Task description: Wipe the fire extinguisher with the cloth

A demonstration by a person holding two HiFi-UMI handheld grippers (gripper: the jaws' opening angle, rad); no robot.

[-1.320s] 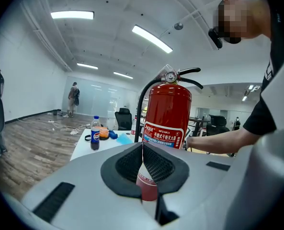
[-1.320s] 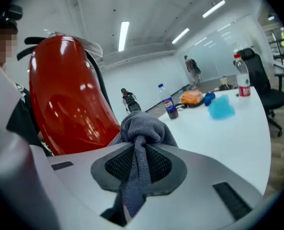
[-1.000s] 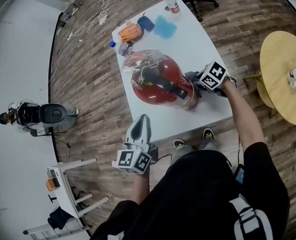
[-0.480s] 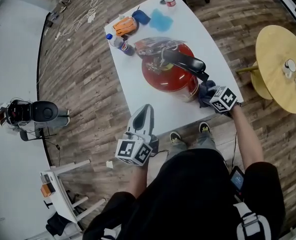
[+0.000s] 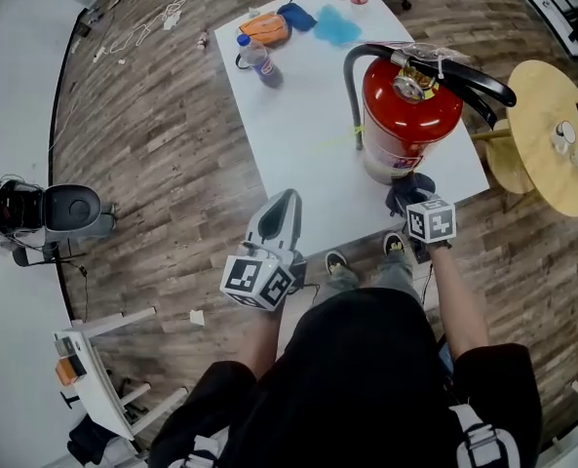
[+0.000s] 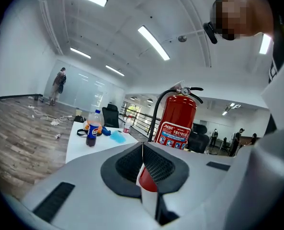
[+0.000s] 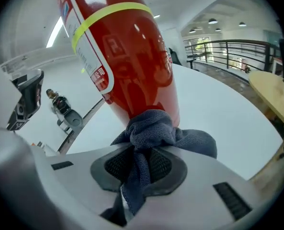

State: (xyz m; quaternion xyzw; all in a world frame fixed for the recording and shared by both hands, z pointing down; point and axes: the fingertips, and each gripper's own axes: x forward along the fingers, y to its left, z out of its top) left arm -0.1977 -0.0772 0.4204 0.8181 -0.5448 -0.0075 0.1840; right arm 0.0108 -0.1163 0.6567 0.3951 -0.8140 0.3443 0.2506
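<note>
Cloth (image 7: 153,128) clenched in right claw (image 7: 141,159), touching fire extinguisher (image 7: 127,56) base; left claw (image 6: 142,152) closed.

Bright even indoor light, ceiling light strips (image 6: 153,42) overhead, soft shadows, strong fisheye bending at edges, near foreground blurred

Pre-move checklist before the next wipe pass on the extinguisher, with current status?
1. Cloth clamped in right gripper: ok, jaws shut on it.
2. Cloth touching fire extinguisher: ok, pressed against its lower body.
3. Fire extinguisher upright on table: ok.
4. Left gripper steadying it: not ok; shut, empty, apart from it.
5. Base's margin from the table edge: cannot tell; it stands close to the near edge.
</note>
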